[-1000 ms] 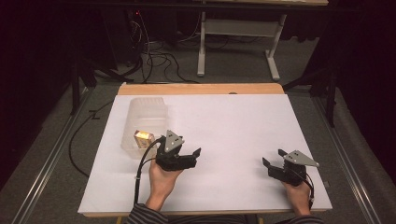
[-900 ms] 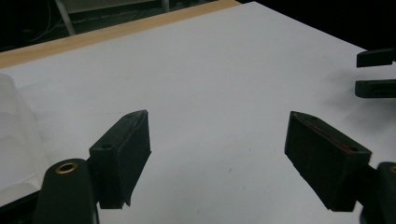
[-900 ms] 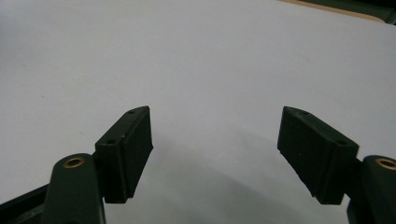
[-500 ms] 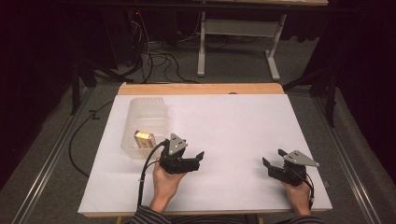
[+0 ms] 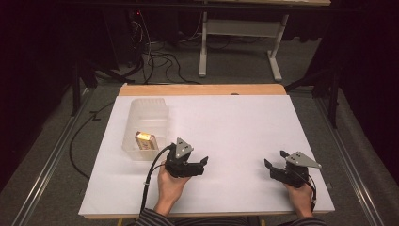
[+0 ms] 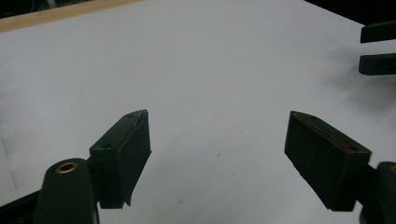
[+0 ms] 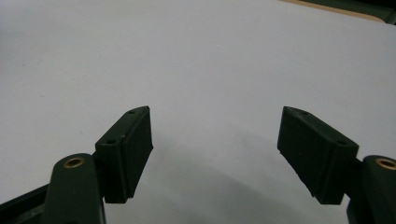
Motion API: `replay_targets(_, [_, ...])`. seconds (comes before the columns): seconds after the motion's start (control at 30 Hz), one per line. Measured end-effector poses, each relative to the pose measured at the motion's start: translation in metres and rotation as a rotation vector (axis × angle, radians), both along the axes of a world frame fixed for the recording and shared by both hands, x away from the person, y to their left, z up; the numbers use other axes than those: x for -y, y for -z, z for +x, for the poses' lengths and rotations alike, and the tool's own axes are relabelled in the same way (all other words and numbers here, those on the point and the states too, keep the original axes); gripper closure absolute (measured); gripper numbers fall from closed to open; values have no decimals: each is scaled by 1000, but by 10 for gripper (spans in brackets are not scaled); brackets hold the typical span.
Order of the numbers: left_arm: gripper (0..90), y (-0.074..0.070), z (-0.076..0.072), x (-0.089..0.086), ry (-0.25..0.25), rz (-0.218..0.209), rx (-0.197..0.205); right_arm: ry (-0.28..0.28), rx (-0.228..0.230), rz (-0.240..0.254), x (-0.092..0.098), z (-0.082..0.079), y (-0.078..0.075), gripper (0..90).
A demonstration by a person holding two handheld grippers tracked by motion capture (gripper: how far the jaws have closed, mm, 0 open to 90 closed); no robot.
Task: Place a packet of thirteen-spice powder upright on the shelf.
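Note:
A clear plastic container (image 5: 149, 109) stands on the left part of the white table (image 5: 244, 122). A small yellow-and-orange box (image 5: 145, 140) lies in its near end. Just right of the container's near corner my left gripper (image 5: 205, 165) rests low over the table. It points right and is open, and in the left gripper view (image 6: 217, 116) nothing lies between its pads. My right gripper (image 5: 275, 159) sits near the front right of the table, pointing left, also open. Bare white surface shows between its jaws in the right gripper view (image 7: 215, 111).
The right gripper's black jaw tips (image 6: 378, 46) show at the far right edge of the left gripper view. A wooden strip (image 5: 202, 89) borders the table's far edge. Cables (image 5: 155, 61) and a metal frame (image 5: 240, 33) lie on the floor beyond.
My left gripper has drifted a little to the right, away from the container, and turned to point right. The right gripper has stayed put.

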State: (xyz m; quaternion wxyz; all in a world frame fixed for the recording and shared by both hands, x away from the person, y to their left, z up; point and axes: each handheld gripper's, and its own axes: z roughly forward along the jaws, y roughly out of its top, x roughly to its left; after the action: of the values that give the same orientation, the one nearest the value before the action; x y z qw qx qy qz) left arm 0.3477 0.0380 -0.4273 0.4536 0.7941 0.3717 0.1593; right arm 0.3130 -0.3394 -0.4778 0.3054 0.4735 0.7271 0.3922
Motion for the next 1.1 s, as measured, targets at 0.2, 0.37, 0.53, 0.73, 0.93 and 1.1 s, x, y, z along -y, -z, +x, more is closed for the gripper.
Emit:
replay_targets(0.2, [229,6,3,3,6,1,-15,2,-1,-4,0,0,0,269])
replay_targets(0.37, [230,10,5,6,10,10,-24,2,-3,-3,0,0,0,269])
replay_targets(0.53, [231,14,8,9,10,13,-32,4,-3,-2,0,0,0,269])
replay_targets(0.73, [239,21,10,11,6,8,-43,1,-1,-3,0,0,0,269])
replay_targets(0.93, [243,26,12,11,0,16,-39,5,-7,-4,-1,0,0,269])
replay_targets(1.1, [244,31,14,11,-12,23,-41,2,-8,-7,-1,1,0,270])
